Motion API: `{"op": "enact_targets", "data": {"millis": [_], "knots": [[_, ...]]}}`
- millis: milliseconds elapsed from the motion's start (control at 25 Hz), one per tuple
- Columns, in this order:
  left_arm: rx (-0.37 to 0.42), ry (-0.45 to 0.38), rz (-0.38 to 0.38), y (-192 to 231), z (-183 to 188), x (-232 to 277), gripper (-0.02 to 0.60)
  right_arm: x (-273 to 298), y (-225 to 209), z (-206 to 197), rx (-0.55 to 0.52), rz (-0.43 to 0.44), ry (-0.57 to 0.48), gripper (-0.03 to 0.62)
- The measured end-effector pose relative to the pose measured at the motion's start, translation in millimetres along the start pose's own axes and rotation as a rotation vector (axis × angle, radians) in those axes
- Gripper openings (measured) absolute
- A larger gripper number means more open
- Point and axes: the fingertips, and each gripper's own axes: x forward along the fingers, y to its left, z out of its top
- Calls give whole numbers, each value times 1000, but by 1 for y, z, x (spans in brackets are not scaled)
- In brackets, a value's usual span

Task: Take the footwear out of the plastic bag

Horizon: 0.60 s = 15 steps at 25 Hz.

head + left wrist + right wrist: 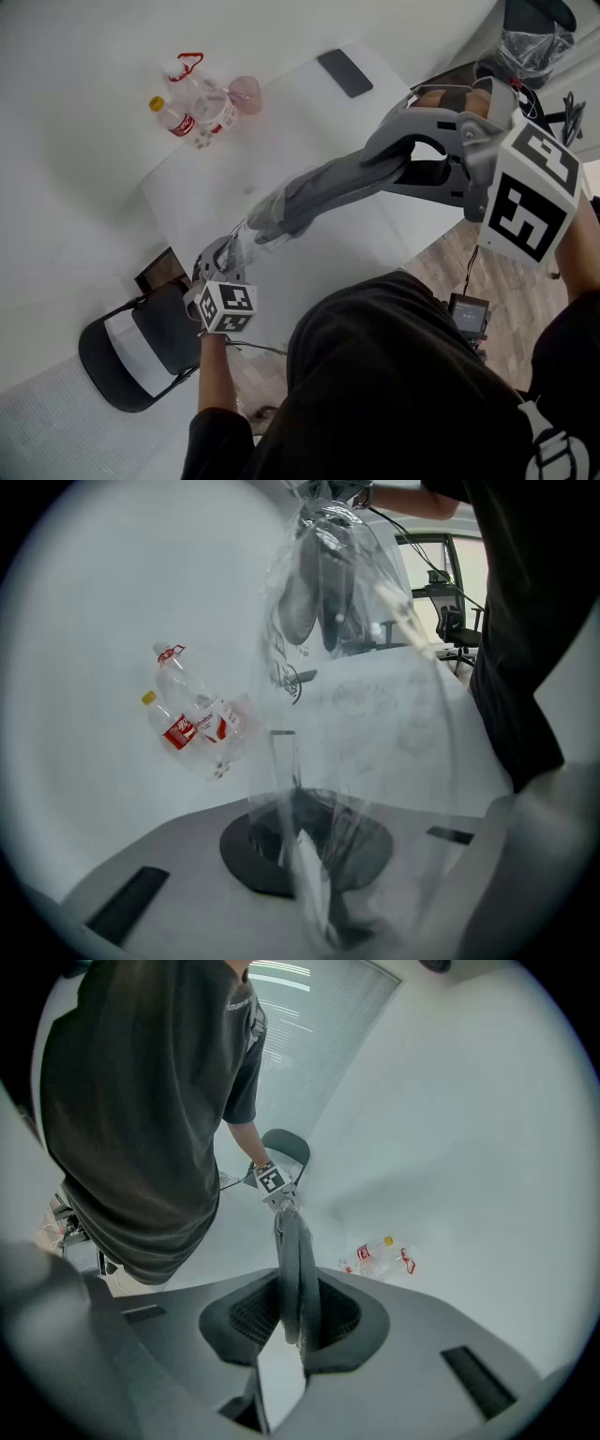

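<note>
Clear plastic bag — grey footwear partly inside.

I am looking down on a white table set on a plain, pale floor. At its near left corner stands a black chair with a light band across its back. To the right the floor changes to wood-look planks. At the top right, beyond the table, sits a bin with a clear liner. From the left gripper view I see a dark office chair on castors against bright daylight. From the right gripper view I make out a blind over a window, strip lights above it, and a bare white wall. The light is even and soft.
</note>
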Motion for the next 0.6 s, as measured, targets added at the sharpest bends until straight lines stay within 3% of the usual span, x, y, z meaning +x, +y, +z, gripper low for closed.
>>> {"op": "enact_targets", "data": {"millis": [600], "knots": [[-8, -8, -17, 2, -9, 8, 23, -7, -4, 2, 8, -20, 14, 75]]}}
